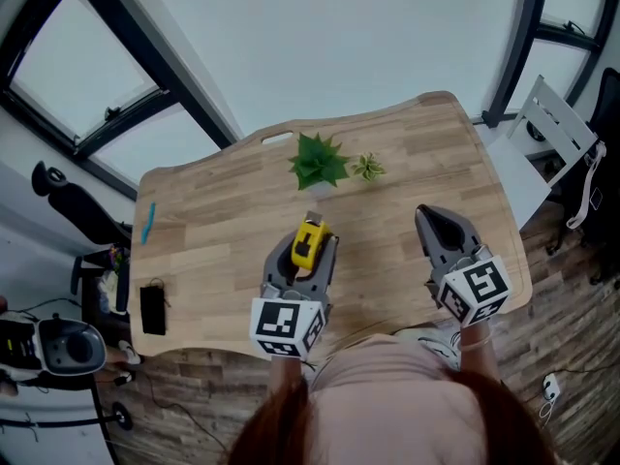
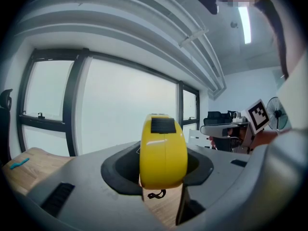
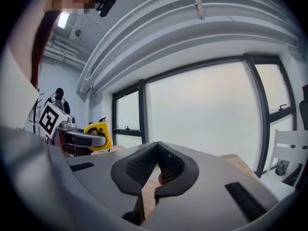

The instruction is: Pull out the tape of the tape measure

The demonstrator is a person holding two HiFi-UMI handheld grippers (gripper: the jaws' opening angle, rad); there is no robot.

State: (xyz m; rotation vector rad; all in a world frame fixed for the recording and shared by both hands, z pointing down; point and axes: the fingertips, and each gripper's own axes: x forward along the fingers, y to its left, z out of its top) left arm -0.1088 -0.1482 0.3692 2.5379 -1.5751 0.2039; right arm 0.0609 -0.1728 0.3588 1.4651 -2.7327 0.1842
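Pale wooden surface (image 1: 223,201) with rounded corners, seen from above; windows lie beyond its far edge, and a white chair (image 1: 557,129) stands off its right side. Left gripper (image 1: 312,255), grey with a marker cube, over the near middle of the surface; its jaws pinch a yellow plastic tape measure (image 1: 309,243) by its flat sides. Right gripper (image 1: 438,223), near the right-hand near edge and well apart from the left; jaws pressed together at the tips, nothing between them (image 3: 158,165).

Spiky green potted plant (image 1: 318,161), directly beyond the tape measure toward the far edge; a smaller pale plant (image 1: 368,168) just beside it on the right.

Tape measure (image 2: 162,150) held edge-on to the left gripper's camera, black slide button uppermost, black wrist loop hanging beneath, long axis running along the jaws away from the person.

Flat black rectangular object (image 1: 152,309) and a thin blue stick (image 1: 148,223) near the left edge. Bare wood lies open between the two grippers.
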